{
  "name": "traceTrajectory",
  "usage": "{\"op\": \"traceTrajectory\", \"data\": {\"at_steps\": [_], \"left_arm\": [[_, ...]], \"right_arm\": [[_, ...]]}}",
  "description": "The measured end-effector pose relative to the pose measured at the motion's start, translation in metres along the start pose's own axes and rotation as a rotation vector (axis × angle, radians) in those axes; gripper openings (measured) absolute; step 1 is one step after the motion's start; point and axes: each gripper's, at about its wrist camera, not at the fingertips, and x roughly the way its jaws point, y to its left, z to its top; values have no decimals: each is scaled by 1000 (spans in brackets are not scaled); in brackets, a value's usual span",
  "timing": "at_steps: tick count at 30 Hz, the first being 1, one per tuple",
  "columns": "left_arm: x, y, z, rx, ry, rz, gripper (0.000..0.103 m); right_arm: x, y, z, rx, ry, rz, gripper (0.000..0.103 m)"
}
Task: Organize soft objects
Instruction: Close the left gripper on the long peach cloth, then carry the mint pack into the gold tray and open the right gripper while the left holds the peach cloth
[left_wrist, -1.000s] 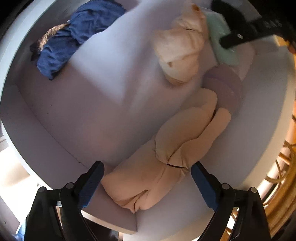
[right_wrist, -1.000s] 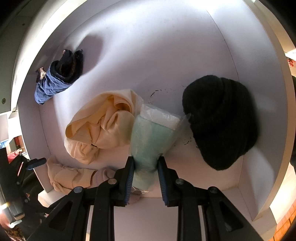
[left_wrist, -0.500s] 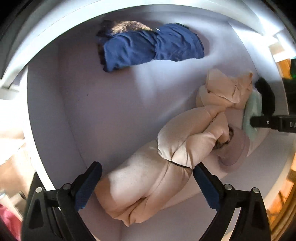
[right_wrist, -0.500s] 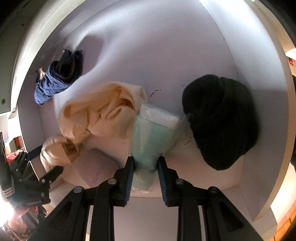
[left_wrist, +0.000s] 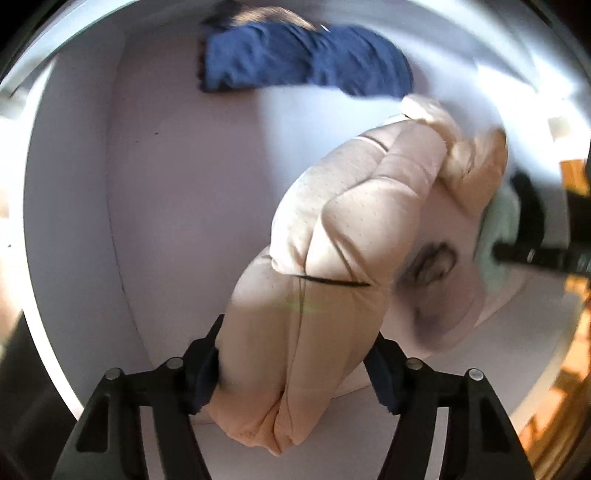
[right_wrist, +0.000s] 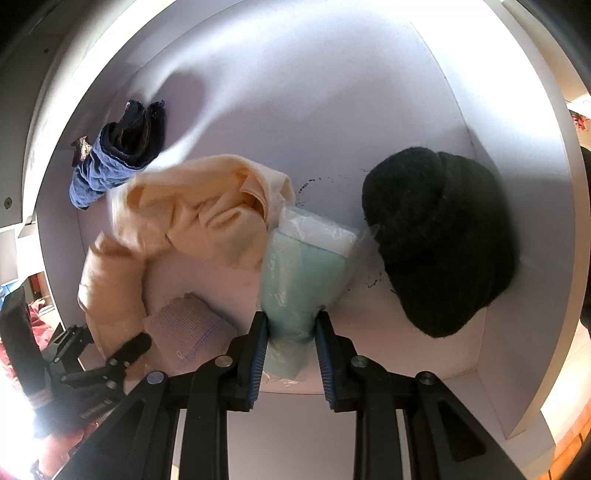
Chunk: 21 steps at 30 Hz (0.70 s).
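Note:
A peach padded garment (left_wrist: 332, 258) lies across the white shelf floor, its lower end between the fingers of my left gripper (left_wrist: 293, 373). The jaws are closing and both blue pads touch its sides. The right wrist view shows the same garment (right_wrist: 110, 295) at the lower left. My right gripper (right_wrist: 290, 339) is shut on a mint green cloth in a clear bag (right_wrist: 299, 273). A cream cloth (right_wrist: 192, 218) lies bunched beside the bag, and a small lilac cloth (right_wrist: 188, 332) sits in front of it.
A black knit hat (right_wrist: 443, 240) rests against the right wall of the white compartment (right_wrist: 332, 92). A blue cloth bundle (right_wrist: 99, 173) lies in the far left corner, also in the left wrist view (left_wrist: 303, 62). Wicker shows at the right edge (left_wrist: 569, 369).
My left gripper rolled and came down over the peach garment, and its jaws narrowed from wide apart onto the garment's sides. The garment and cream cloth shifted. The right gripper stayed put.

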Motion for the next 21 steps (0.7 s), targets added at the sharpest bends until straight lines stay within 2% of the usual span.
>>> {"op": "traceTrajectory", "data": {"at_steps": [2,6,10,13,21], "left_arm": [[-1,6,2,-32,-9,-16,67],[1,13,-1,-45,-4,9,68],[12,9,2,-79,8,7,76],[14,19,2,-109,2,-8,77],[13,6,-5,-113,-14,-12,77]], "right_arm": [[-2,-1,-2,-5,-1,-5,24],[-6,-1,-10,2,-2,15,22],[-16,-3,-19,-2,-16,34,21],[-24,-7,-24,11,-26,51,20],[-44,-15,-53,36,-13,169,20]]}}
